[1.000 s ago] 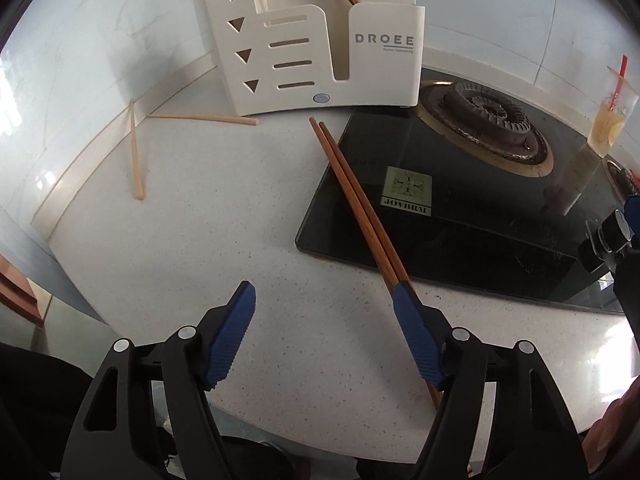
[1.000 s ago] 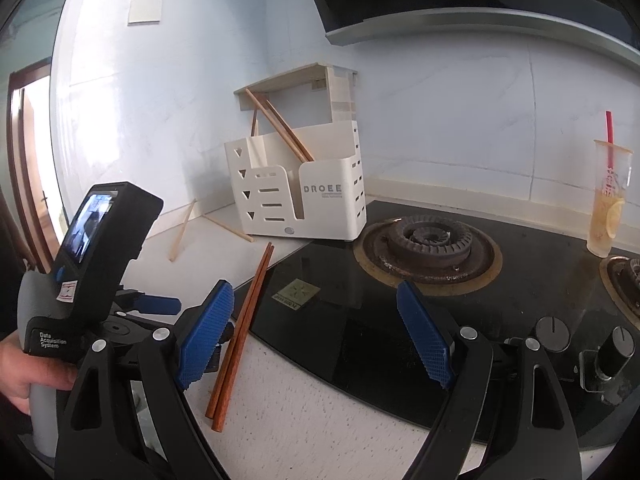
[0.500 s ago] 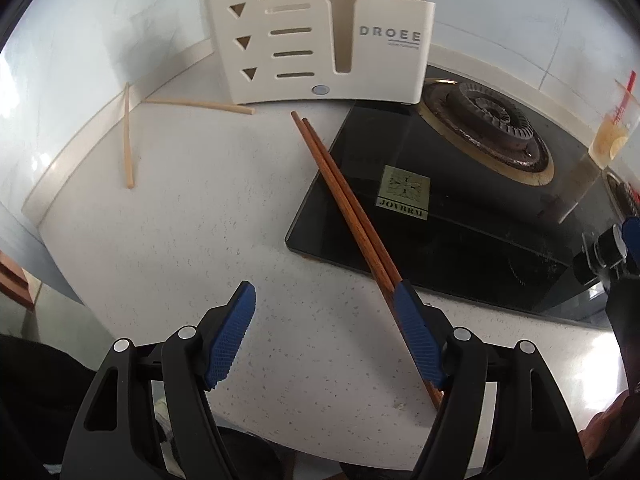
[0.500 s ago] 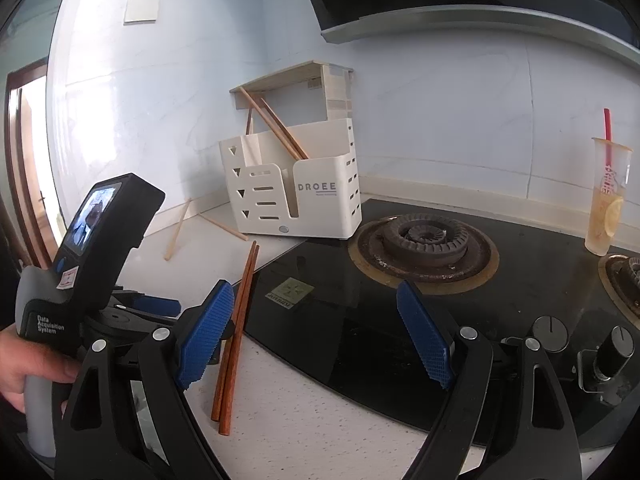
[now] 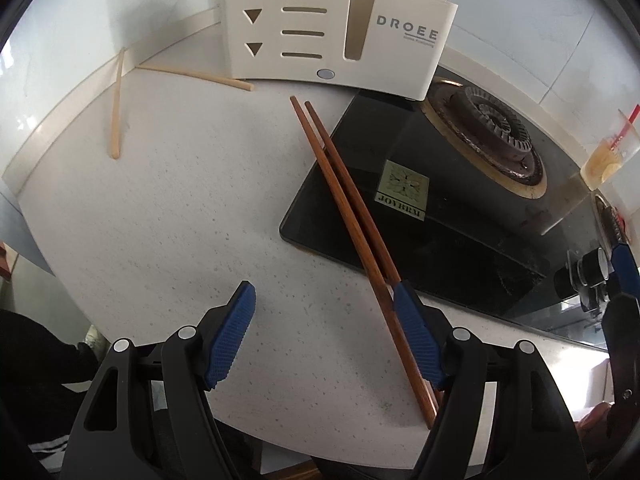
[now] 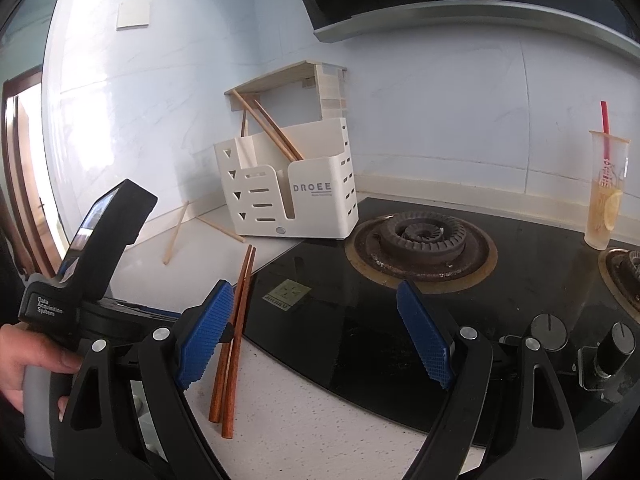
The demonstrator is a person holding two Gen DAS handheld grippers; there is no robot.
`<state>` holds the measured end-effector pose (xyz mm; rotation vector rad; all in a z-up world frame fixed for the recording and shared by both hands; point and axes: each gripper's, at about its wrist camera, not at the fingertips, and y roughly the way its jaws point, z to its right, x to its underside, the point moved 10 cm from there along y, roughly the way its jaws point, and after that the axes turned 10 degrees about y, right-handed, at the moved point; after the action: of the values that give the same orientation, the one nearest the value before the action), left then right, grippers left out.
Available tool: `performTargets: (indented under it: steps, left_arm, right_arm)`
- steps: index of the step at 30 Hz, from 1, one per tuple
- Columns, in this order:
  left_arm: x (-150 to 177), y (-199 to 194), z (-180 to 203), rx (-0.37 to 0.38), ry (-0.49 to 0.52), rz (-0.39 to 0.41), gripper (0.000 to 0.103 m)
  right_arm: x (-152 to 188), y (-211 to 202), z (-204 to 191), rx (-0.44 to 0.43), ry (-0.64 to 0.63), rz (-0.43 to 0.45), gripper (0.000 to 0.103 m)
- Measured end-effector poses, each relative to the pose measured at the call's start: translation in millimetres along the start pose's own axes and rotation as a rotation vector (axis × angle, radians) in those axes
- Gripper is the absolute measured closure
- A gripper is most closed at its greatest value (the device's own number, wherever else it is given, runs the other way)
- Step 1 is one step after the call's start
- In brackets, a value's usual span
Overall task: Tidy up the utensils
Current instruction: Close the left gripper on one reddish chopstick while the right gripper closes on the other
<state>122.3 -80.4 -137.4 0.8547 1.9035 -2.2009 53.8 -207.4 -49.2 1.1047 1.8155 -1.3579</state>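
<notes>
- Dark-wood chopsticks (image 5: 348, 216) lie loose toward one o'clock of the wide-open, empty left gripper (image 5: 324, 340); two pale chopsticks (image 5: 116, 108) wait at eleven.
- White holder (image 6: 288, 196) at eleven o'clock already keeps some sticks; right gripper (image 6: 316, 336) gapes empty. Most sorting remains.

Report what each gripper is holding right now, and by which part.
Nothing is held. The left gripper is open, its right finger beside the dark chopsticks, which lie across counter and stove edge. The right gripper is open over the stove.

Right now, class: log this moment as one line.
left gripper: open, by dark chopsticks | right gripper: open, idle | light chopsticks: loose | holder: two inside
</notes>
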Motion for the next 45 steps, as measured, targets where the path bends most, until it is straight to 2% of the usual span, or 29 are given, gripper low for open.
performTargets:
  steps: [3, 11, 16, 20, 26, 31, 38, 45]
  left_arm:
    - [1.2, 1.6, 2.0, -0.009, 0.002, -0.016, 0.033]
    - [-0.9, 2.5, -1.2, -0.044, 0.016, -0.026, 0.046]
    - [-0.4, 1.7, -4.7, -0.031, 0.016, -0.037, 0.051]
    - [0.0, 0.6, -11.9, -0.019, 0.009, -0.052, 0.063]
    - [1.7, -1.3, -19.6, 0.014, -0.012, -0.081, 0.075]
    - [3.5, -0.7, -20.7, 0.013, -0.002, -0.099, 0.079]
    - [3.5, -0.3, -20.6, 0.007, 0.011, -0.112, 0.082]
    - [2.1, 0.6, -21.2, 0.005, 0.014, -0.129, 0.082]
  right_arm:
    - [-0.3, -0.8, -0.8, 0.0, -0.003, 0.002, 0.019]
    - [7.3, 3.0, -1.2, 0.014, -0.02, -0.042, 0.019]
    - [18.4, 14.1, 2.3, 0.02, -0.02, -0.122, 0.019]
    - [29.9, 23.7, -1.8, -0.011, -0.015, -0.208, 0.019]
    - [47.4, 36.4, -22.4, -0.058, -0.073, -0.321, 0.019]
    - [57.6, 43.3, -37.4, -0.053, -0.143, -0.374, 0.019]
    - [68.7, 55.3, -45.6, -0.034, -0.195, -0.446, 0.038]
    - [75.1, 66.7, -37.7, 0.006, -0.206, -0.492, 0.043]
